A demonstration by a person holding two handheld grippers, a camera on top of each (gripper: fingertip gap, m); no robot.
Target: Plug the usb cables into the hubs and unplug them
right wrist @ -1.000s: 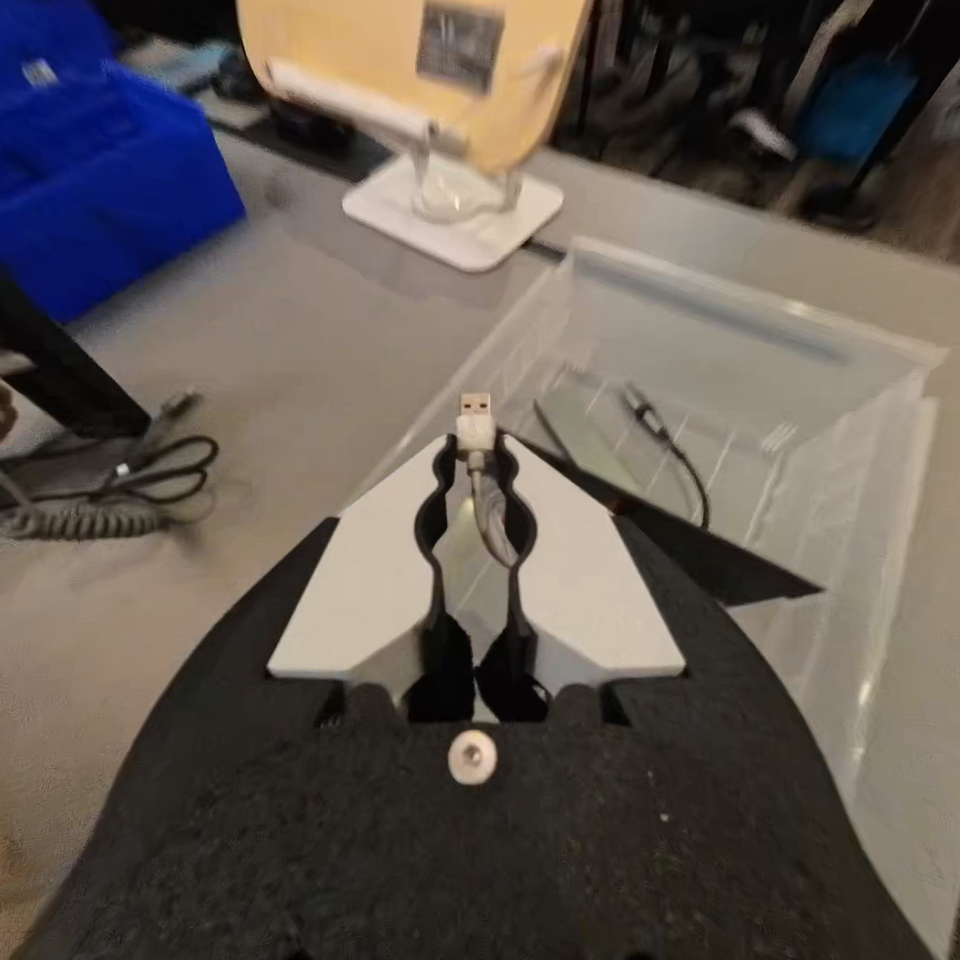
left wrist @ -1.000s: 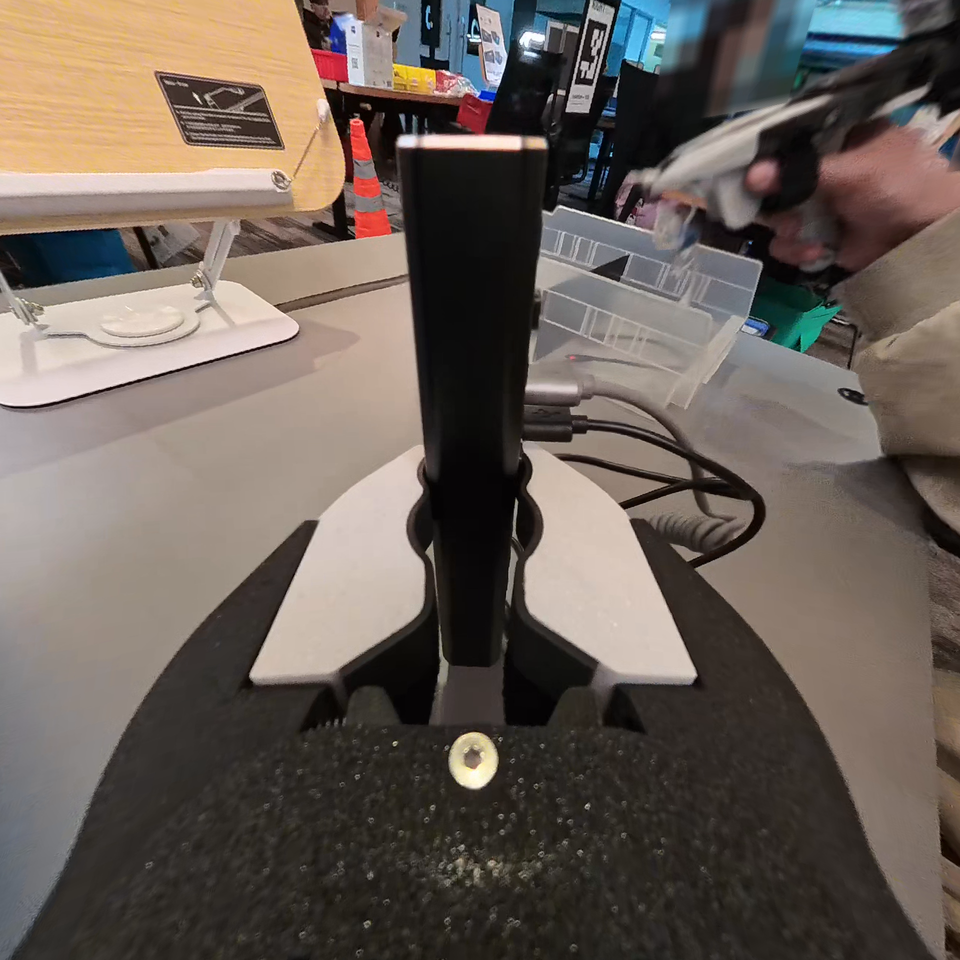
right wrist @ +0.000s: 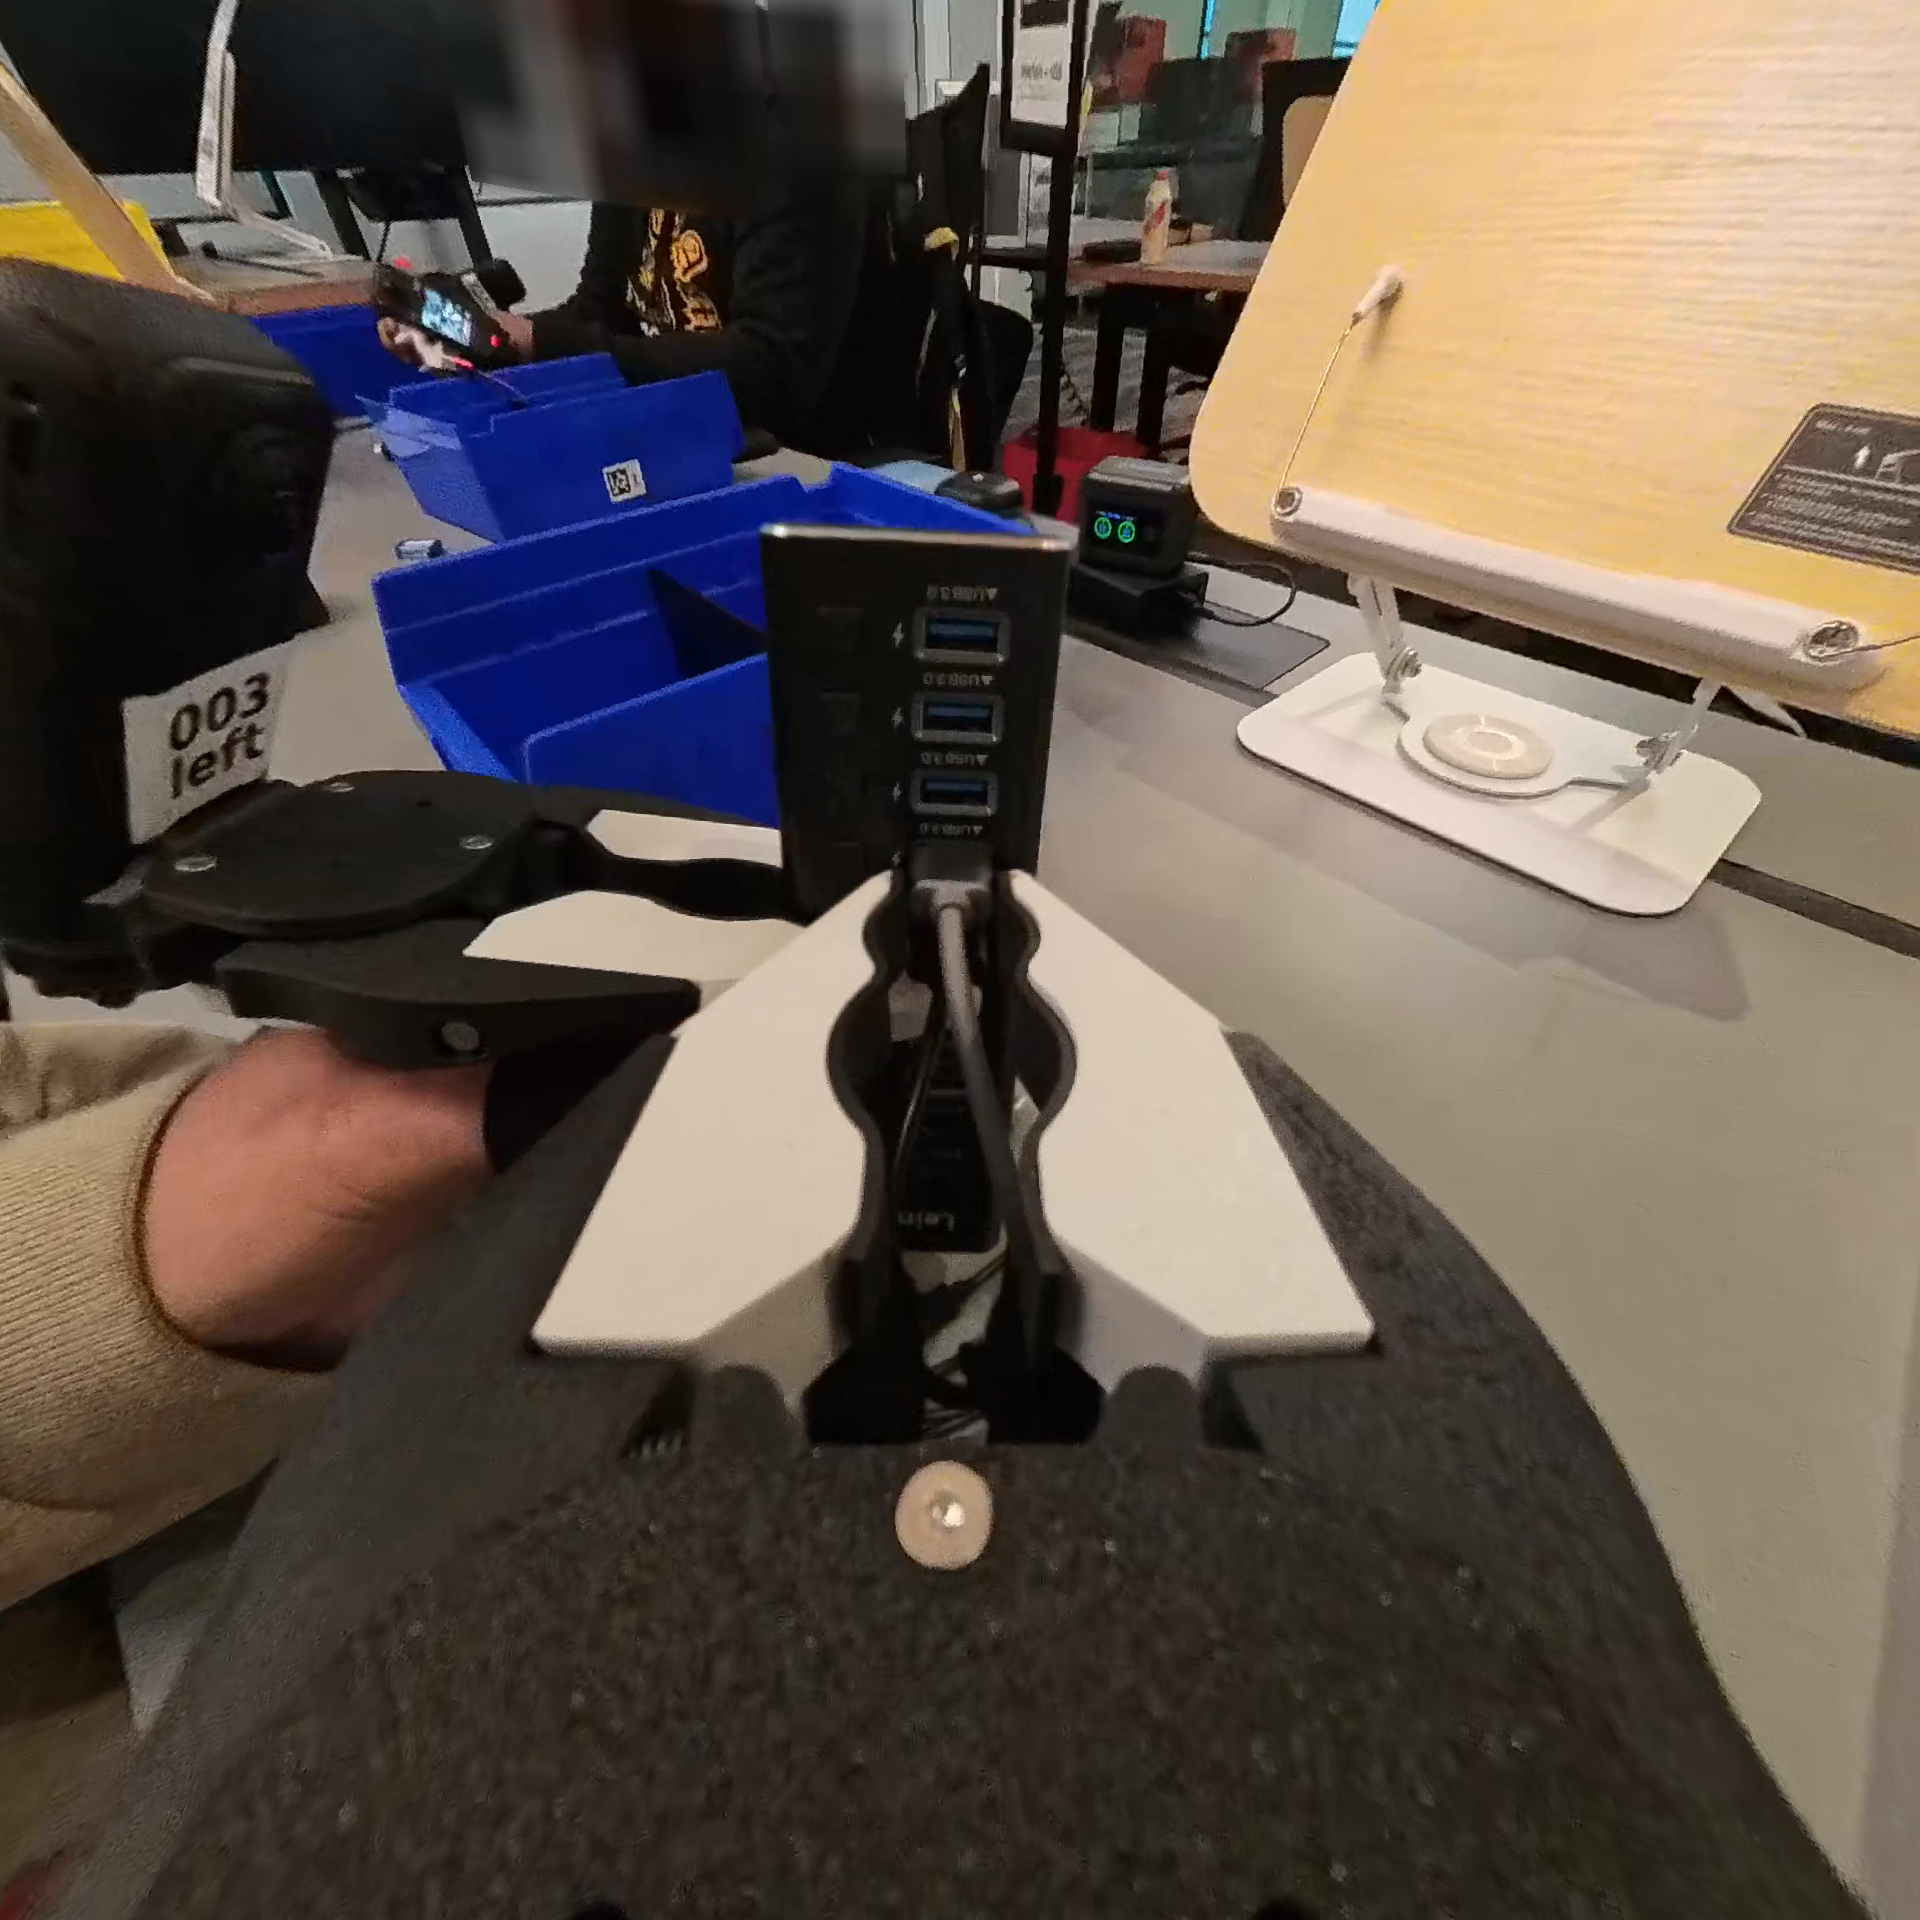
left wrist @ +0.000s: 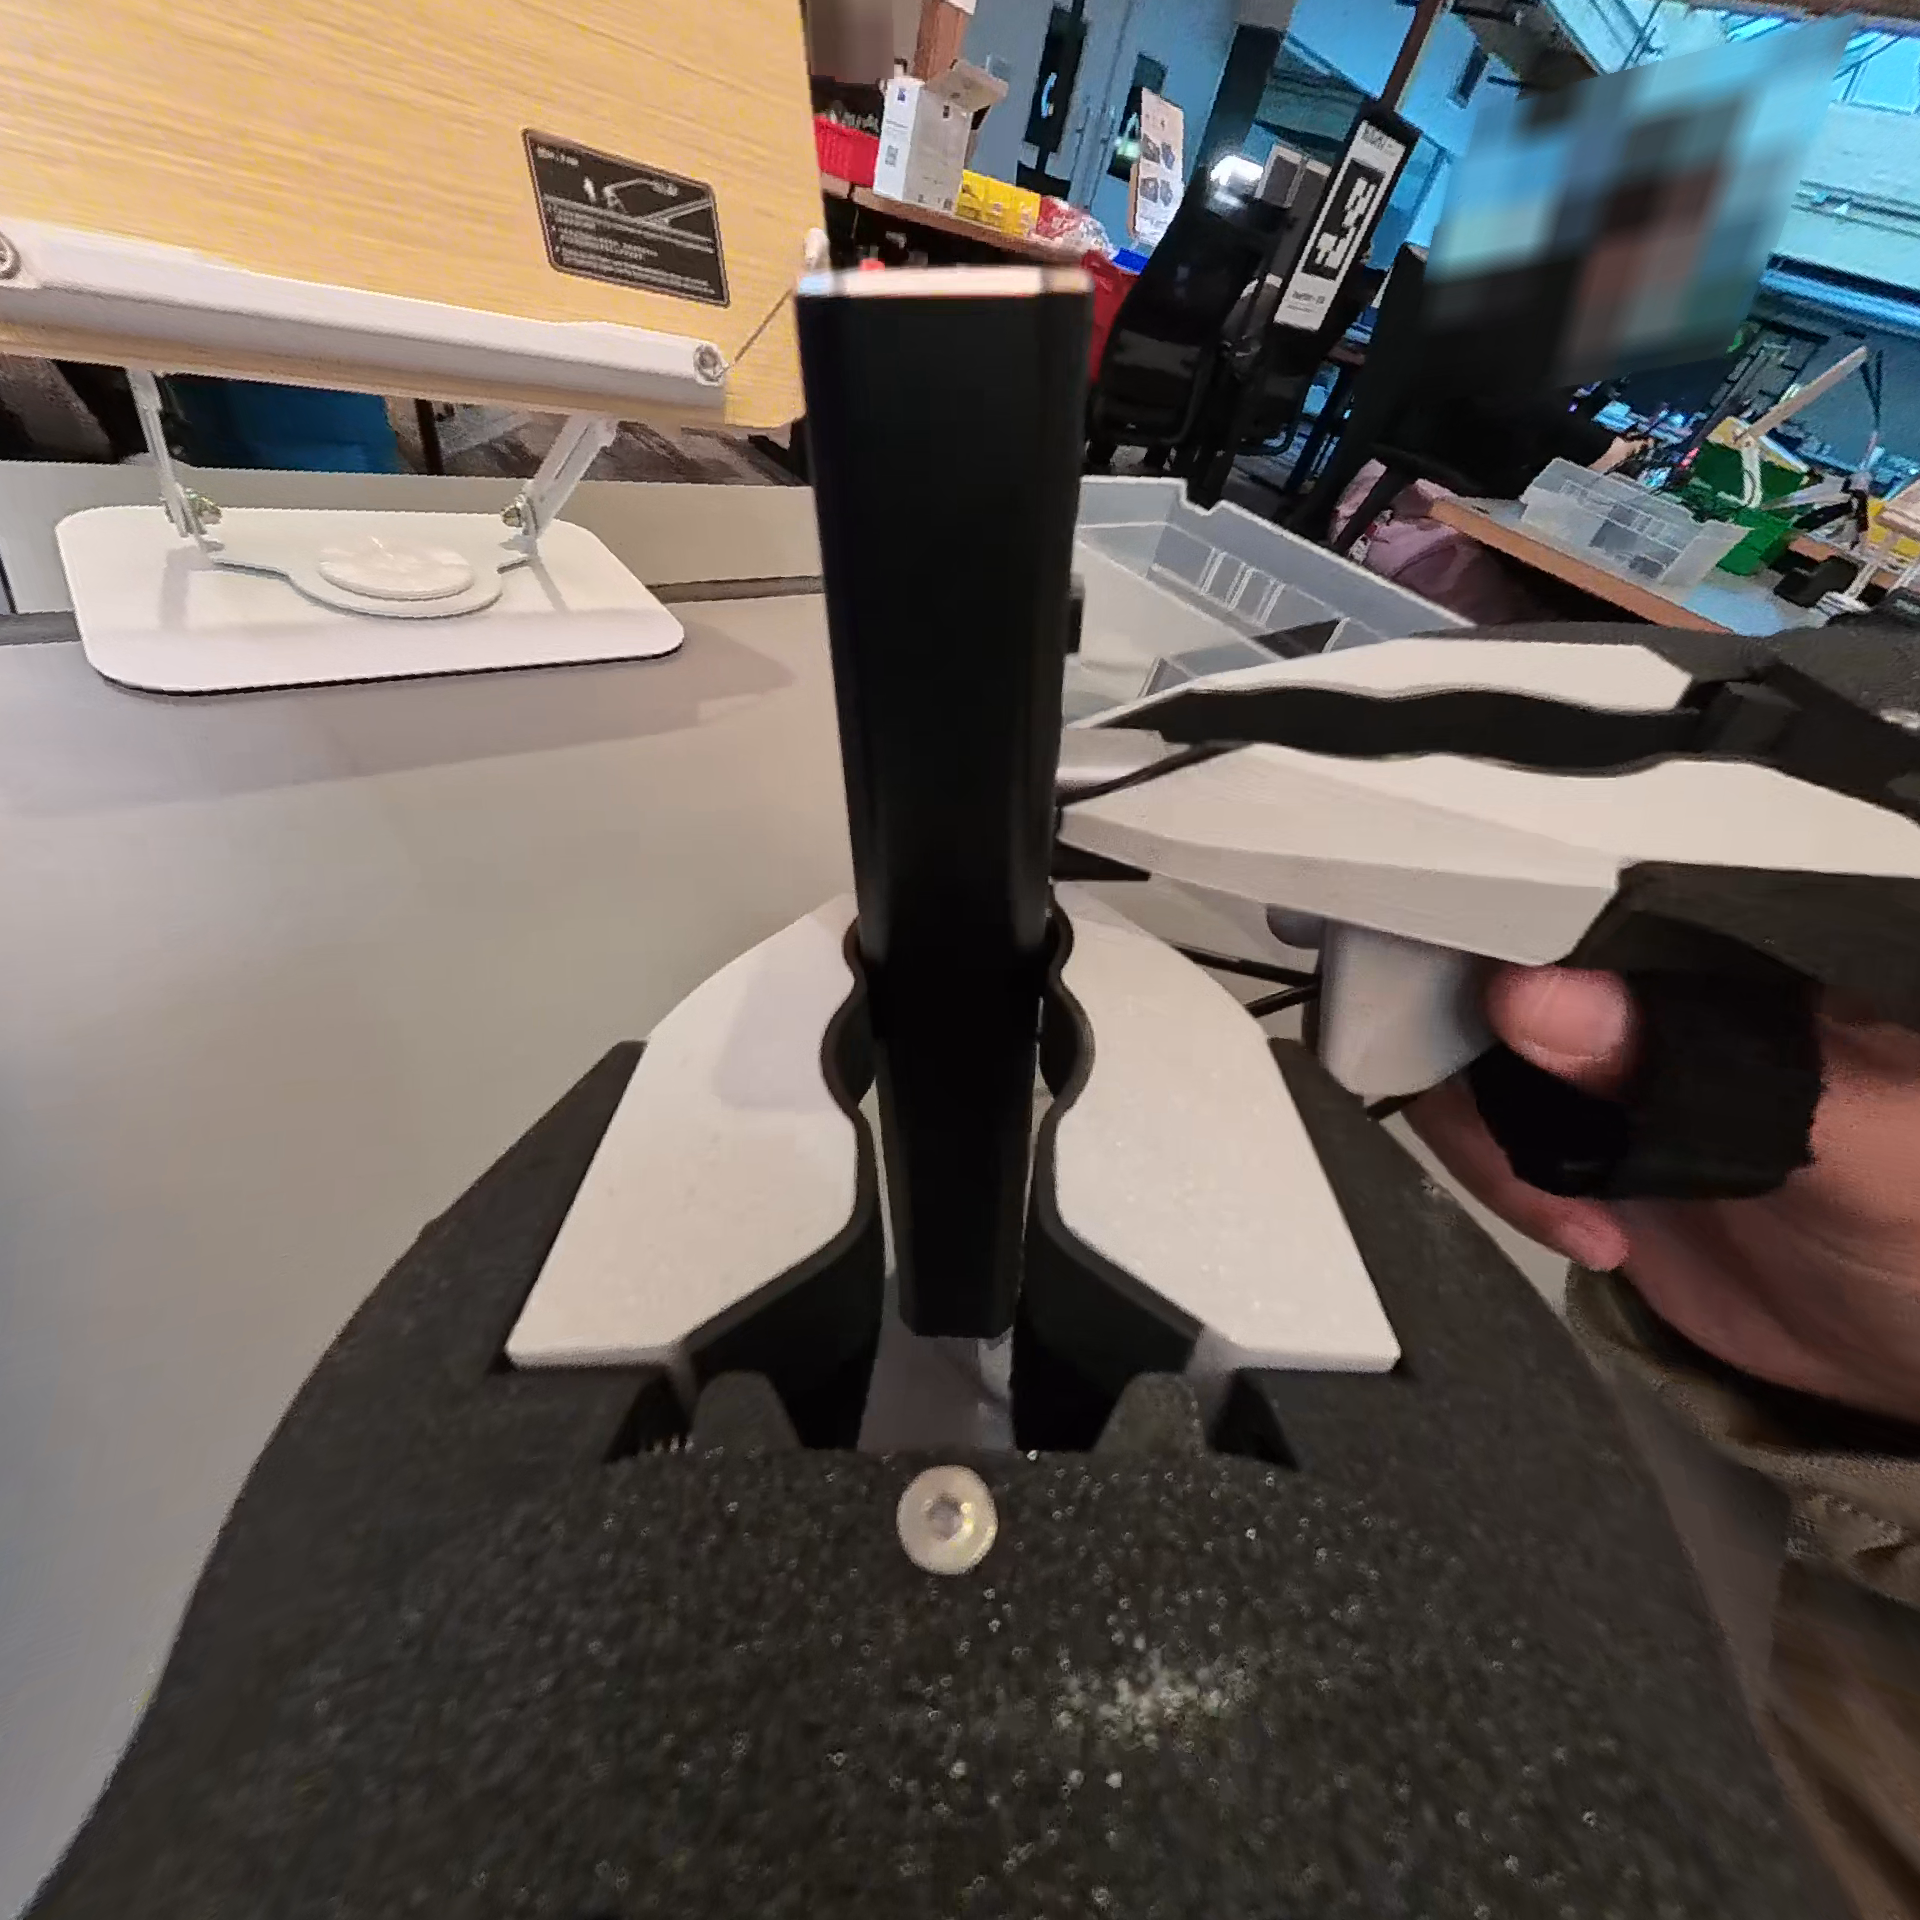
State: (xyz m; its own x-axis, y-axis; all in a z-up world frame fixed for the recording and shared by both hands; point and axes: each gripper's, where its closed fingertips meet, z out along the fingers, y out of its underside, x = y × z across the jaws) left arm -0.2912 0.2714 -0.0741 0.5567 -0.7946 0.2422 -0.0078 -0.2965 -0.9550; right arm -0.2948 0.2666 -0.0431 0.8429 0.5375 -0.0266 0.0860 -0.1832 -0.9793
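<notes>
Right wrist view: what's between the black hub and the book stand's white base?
Only bare grey table between the hub and the stand's base; nothing lies on that stretch in the right wrist view.

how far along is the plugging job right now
Done: the left tool holds the black usb hub upright. In hand: the right tool grips a black plug at the fourth port down; full seating cannot be judged. Left: three blue ports above sit empty, and all unplugging.
</notes>
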